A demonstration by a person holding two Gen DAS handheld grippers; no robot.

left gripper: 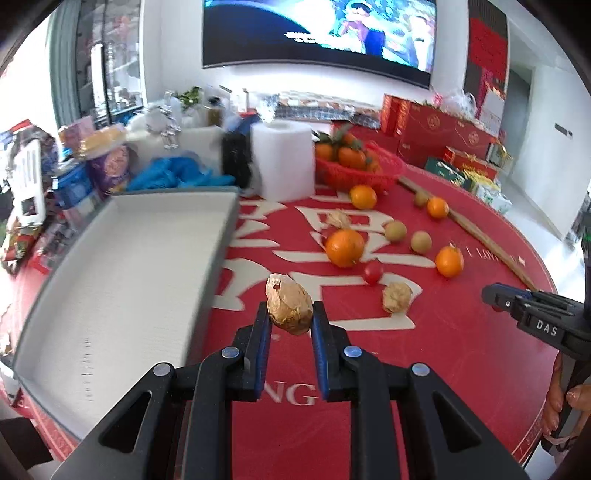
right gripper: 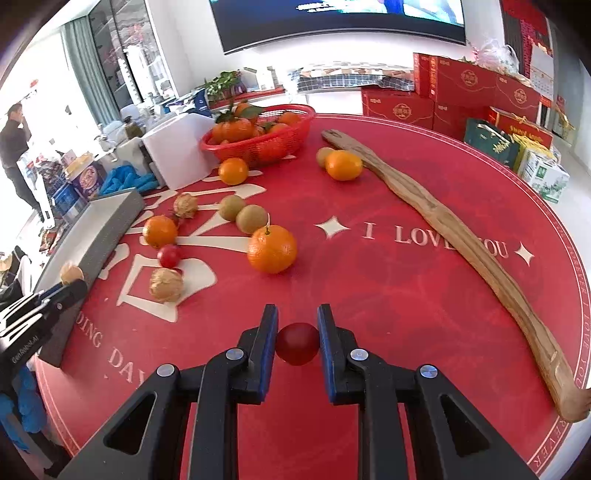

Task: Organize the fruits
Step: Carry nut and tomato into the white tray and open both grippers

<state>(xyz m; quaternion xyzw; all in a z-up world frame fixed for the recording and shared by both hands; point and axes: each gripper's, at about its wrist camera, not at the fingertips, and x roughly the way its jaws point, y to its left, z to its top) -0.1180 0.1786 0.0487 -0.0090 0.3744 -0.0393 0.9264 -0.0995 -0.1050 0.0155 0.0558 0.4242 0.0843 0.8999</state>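
Two hand-held grippers work a round red desk [right gripper: 388, 295] strewn with fruit. The left gripper [left gripper: 290, 314] has its jaws clamped on a papery husked fruit [left gripper: 289, 308], held above the desk just right of an open grey tray [left gripper: 122, 266] with a white lining. The right gripper [right gripper: 297, 325] has its jaws closed on a cherry tomato [right gripper: 297, 343], at the near edge of the desk.

Loose on the desk beyond them lie a large orange [right gripper: 272, 249], a second cherry tomato [right gripper: 169, 256], another husked fruit [right gripper: 166, 285], two brownish-green round fruits [right gripper: 242, 214] and further oranges. A red basket [right gripper: 258, 138] of leafy oranges stands at the far side, beside a white block [right gripper: 177, 153]. A long wooden stick [right gripper: 461, 236] runs down the right of the desk. A screen [left gripper: 321, 33] hangs on the far wall.
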